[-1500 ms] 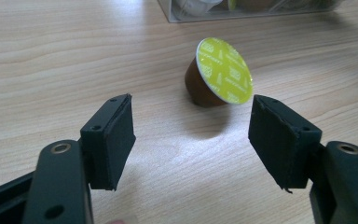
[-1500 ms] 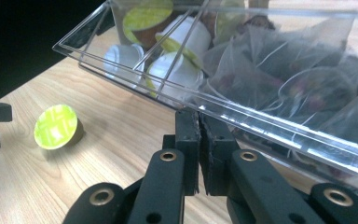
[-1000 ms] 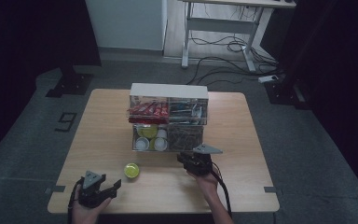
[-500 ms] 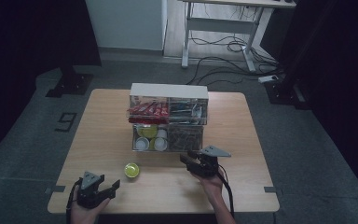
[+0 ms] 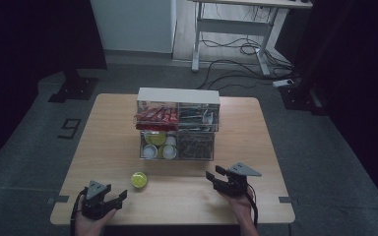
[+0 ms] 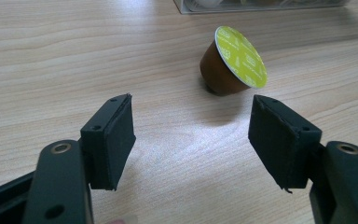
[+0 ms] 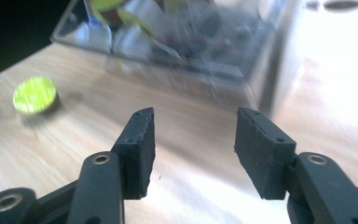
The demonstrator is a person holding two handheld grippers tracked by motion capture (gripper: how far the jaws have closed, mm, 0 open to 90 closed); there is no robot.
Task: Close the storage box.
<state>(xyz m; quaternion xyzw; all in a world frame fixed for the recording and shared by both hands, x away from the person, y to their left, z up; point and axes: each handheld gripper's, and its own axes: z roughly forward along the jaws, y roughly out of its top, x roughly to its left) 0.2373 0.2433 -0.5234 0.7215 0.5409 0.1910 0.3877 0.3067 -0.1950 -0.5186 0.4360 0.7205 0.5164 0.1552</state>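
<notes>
A coffee capsule [image 5: 139,179] with a yellow-green lid and brown body lies tilted on the wooden table [image 5: 108,128], in front of the clear organiser [image 5: 177,125]. In the left gripper view the capsule [image 6: 233,63] rests a little beyond my left gripper [image 6: 191,135], which is open with nothing between its pads. At the table's near left edge, my left gripper [image 5: 120,196] points toward the capsule. My right gripper [image 5: 212,177] is at the near right. Its jaws have just been opening and nothing is between them [image 7: 193,149]. The capsule [image 7: 35,94] lies far left of it.
The organiser [image 7: 177,42] has two tiers: red packets and dark items on top, white and yellow-green capsules and brownish items below. Bare wood surrounds the capsule and both grippers. A desk frame and cables are on the floor beyond the table.
My right gripper has moved right and a little nearer the table's front edge, away from the organiser, and its jaws have widened. The left gripper and the capsule have not moved.
</notes>
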